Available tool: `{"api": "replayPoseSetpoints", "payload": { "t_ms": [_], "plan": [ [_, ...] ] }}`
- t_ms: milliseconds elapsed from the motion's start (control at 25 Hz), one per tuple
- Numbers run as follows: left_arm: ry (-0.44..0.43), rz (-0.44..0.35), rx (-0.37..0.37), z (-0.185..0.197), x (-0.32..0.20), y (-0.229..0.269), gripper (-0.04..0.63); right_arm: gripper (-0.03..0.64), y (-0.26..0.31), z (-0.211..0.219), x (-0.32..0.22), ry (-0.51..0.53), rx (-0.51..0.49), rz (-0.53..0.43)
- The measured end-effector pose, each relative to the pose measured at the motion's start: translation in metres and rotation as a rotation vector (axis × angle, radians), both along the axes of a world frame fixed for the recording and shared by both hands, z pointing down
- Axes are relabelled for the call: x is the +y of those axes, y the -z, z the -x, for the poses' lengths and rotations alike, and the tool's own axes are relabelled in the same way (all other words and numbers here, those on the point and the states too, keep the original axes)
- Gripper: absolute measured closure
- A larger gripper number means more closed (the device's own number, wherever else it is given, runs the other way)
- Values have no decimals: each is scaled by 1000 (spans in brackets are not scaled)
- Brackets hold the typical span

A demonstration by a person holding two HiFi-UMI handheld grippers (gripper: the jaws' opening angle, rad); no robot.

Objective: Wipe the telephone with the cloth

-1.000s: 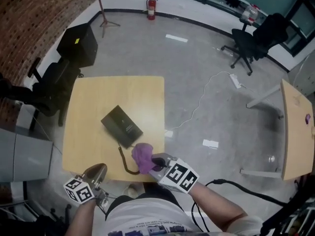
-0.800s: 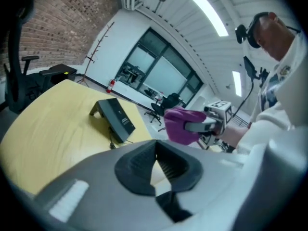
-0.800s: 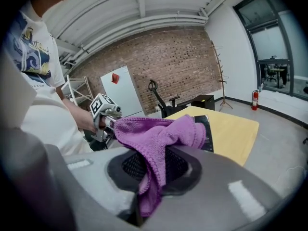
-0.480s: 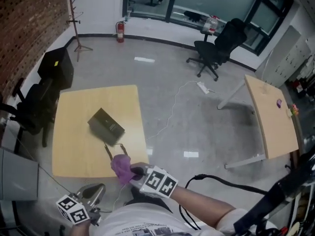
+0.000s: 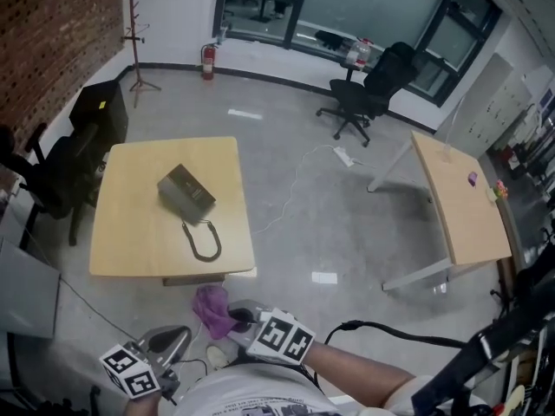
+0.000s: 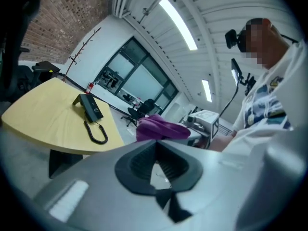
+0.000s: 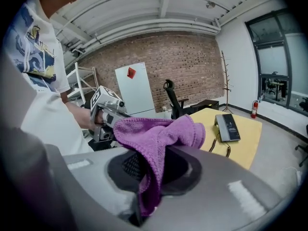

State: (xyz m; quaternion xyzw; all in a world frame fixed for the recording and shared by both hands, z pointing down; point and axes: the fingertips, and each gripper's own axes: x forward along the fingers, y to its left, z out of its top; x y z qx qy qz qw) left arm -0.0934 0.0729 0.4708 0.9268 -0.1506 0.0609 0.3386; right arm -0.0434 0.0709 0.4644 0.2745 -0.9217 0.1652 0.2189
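Observation:
The black telephone (image 5: 186, 192) lies on the yellow table (image 5: 130, 232), and its coiled cord (image 5: 205, 243) loops toward the near edge. Both grippers hang off the table, close to my body. My right gripper (image 5: 236, 319) is shut on the purple cloth (image 5: 212, 308), which drapes over its jaws (image 7: 155, 163) in the right gripper view, with the telephone (image 7: 227, 126) far ahead. My left gripper (image 5: 176, 334) is shut with nothing in it; its jaws meet (image 6: 157, 144) in the left gripper view. The cloth (image 6: 161, 128) and the telephone (image 6: 89, 108) also show there.
Bare concrete floor lies between me and the table. A white cable (image 5: 299, 180) runs across the floor. Black office chairs (image 5: 368, 85) stand at the back and a dark chair (image 5: 48, 176) at the table's left. A second table (image 5: 455, 202) is at right.
The view has pulled back from the table. Both grippers have come away from the table's near edge toward my body, and the cloth went with the right one, leaving the cord uncovered.

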Motion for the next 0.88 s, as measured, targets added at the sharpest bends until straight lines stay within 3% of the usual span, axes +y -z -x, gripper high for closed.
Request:
{"api": "replayPoseSetpoints", "payload": {
  "t_ms": [280, 520, 880],
  "plan": [
    [38, -56, -25, -10, 31, 0, 592, 572, 8, -21, 41, 15, -14, -43],
    [105, -75, -17, -55, 60, 12, 592, 572, 19, -78, 84, 12, -20, -62],
    [115, -102, -5, -121, 120, 25, 592, 572, 18, -143, 146, -1, -37, -70]
  ]
}}
